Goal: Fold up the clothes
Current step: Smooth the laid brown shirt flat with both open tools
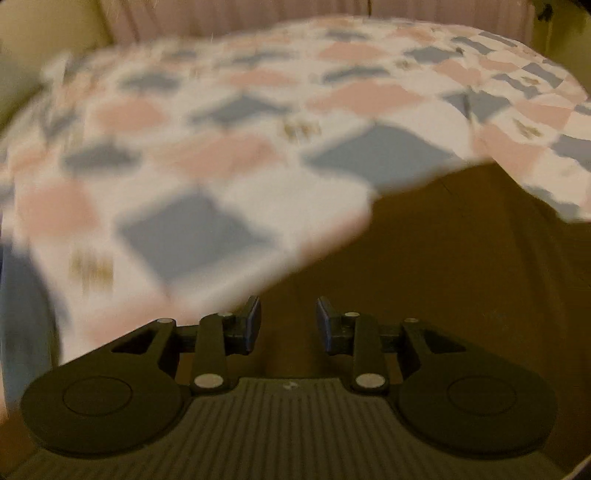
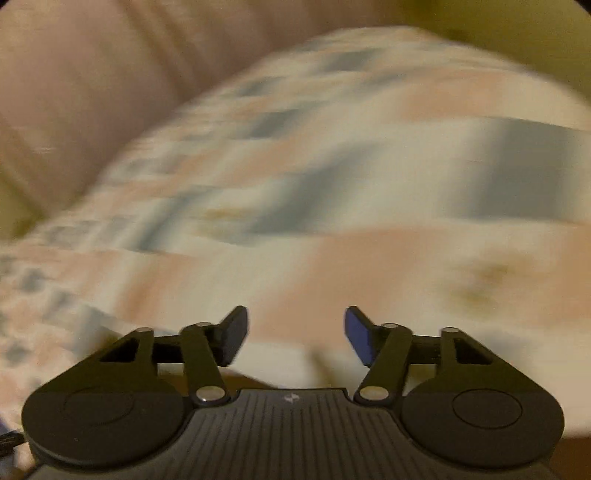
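A plain brown garment [image 1: 461, 266] lies on the patterned bedspread [image 1: 229, 155] in the left wrist view, filling the lower right. My left gripper [image 1: 288, 325] hovers over its near edge, open, nothing between its fingers. In the right wrist view my right gripper [image 2: 295, 336] is open and empty above the same checked pink, grey and white bedspread [image 2: 332, 206]. That view is heavily blurred and shows only a brown sliver of cloth [image 2: 243, 382] near the gripper body.
A pink padded headboard [image 2: 92, 81] runs along the far side of the bed, with a yellowish wall [image 1: 44, 33] beside it. A blue-grey cloth [image 1: 26, 314] hangs at the left edge of the left wrist view.
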Demonstrator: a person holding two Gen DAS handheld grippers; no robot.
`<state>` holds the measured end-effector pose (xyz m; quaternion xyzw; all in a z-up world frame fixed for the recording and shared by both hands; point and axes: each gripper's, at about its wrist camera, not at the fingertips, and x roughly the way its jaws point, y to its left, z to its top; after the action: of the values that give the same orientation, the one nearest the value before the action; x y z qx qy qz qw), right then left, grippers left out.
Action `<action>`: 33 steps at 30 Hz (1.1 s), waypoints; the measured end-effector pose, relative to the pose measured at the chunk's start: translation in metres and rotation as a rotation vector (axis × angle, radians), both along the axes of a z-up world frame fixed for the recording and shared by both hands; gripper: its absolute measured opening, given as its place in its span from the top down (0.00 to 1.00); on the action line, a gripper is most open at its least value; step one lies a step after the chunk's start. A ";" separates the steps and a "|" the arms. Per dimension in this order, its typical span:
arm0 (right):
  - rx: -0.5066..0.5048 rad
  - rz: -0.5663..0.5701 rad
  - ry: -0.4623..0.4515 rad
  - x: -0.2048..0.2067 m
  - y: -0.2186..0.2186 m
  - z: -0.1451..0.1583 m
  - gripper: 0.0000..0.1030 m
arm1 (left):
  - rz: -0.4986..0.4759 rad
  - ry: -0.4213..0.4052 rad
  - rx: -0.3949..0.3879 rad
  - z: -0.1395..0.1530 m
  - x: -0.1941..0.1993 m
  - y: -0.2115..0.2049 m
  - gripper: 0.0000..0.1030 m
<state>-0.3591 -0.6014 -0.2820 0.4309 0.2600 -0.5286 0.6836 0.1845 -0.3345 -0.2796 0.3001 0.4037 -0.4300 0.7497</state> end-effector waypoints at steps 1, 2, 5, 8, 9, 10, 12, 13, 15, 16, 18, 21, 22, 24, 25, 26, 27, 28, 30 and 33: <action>0.045 -0.073 0.002 -0.038 0.021 0.001 0.73 | 0.008 0.027 0.024 0.001 -0.017 0.016 0.73; 0.089 -0.146 0.004 -0.075 0.042 0.001 0.74 | 0.016 0.053 0.049 0.002 -0.035 0.031 0.73; 0.156 -0.389 -0.100 -0.162 0.108 0.002 0.74 | 0.054 0.162 0.102 0.007 -0.085 0.068 0.72; 0.175 -0.522 -0.179 -0.213 0.152 -0.005 0.68 | 0.080 0.244 0.121 0.015 -0.118 0.086 0.70; 0.177 -0.521 -0.169 -0.222 0.157 -0.007 0.68 | 0.080 0.257 0.127 0.019 -0.126 0.090 0.70; 0.173 -0.481 -0.156 -0.224 0.158 -0.010 0.68 | 0.072 0.256 0.131 0.023 -0.133 0.089 0.70; 0.165 -0.389 -0.138 -0.223 0.156 -0.013 0.69 | 0.054 0.233 0.129 0.034 -0.142 0.086 0.68; 0.160 -0.349 -0.126 -0.218 0.152 -0.015 0.71 | 0.049 0.218 0.123 0.039 -0.144 0.084 0.64; 0.146 -0.345 -0.146 -0.216 0.141 -0.019 0.71 | 0.044 0.193 0.107 0.052 -0.148 0.083 0.61; 0.139 -0.357 -0.163 -0.216 0.135 -0.020 0.71 | 0.042 0.185 0.103 0.055 -0.149 0.083 0.61; 0.133 -0.374 -0.145 -0.214 0.121 -0.028 0.70 | 0.038 0.165 0.103 0.062 -0.151 0.084 0.61; 0.168 -0.383 -0.079 -0.211 0.097 -0.047 0.66 | 0.046 0.152 0.123 0.061 -0.151 0.087 0.61; 0.194 -0.387 -0.041 -0.210 0.089 -0.054 0.61 | 0.052 0.151 0.133 0.059 -0.151 0.088 0.61; 0.226 -0.367 -0.005 -0.207 0.076 -0.067 0.63 | 0.064 0.155 0.149 0.056 -0.150 0.090 0.61; 0.232 -0.340 0.004 -0.204 0.070 -0.069 0.83 | 0.069 0.160 0.156 0.053 -0.150 0.092 0.61; 0.239 -0.313 0.013 -0.201 0.064 -0.070 0.93 | 0.072 0.160 0.165 0.051 -0.151 0.092 0.61; 0.230 -0.275 0.019 -0.198 0.058 -0.066 0.94 | 0.075 0.156 0.175 0.049 -0.152 0.092 0.61; 0.198 -0.232 0.030 -0.195 0.052 -0.057 0.95 | 0.076 0.151 0.179 0.048 -0.152 0.093 0.61; 0.123 -0.216 0.012 -0.199 0.035 -0.030 0.95 | 0.078 0.144 0.181 0.050 -0.151 0.094 0.61; 0.023 -0.257 0.018 -0.213 0.006 0.007 0.96 | 0.097 0.136 0.181 0.050 -0.146 0.095 0.61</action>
<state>-0.5725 -0.5958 -0.2747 0.4636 0.2147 -0.6128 0.6029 0.0384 -0.2391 -0.2294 0.3170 0.5046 -0.3745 0.7104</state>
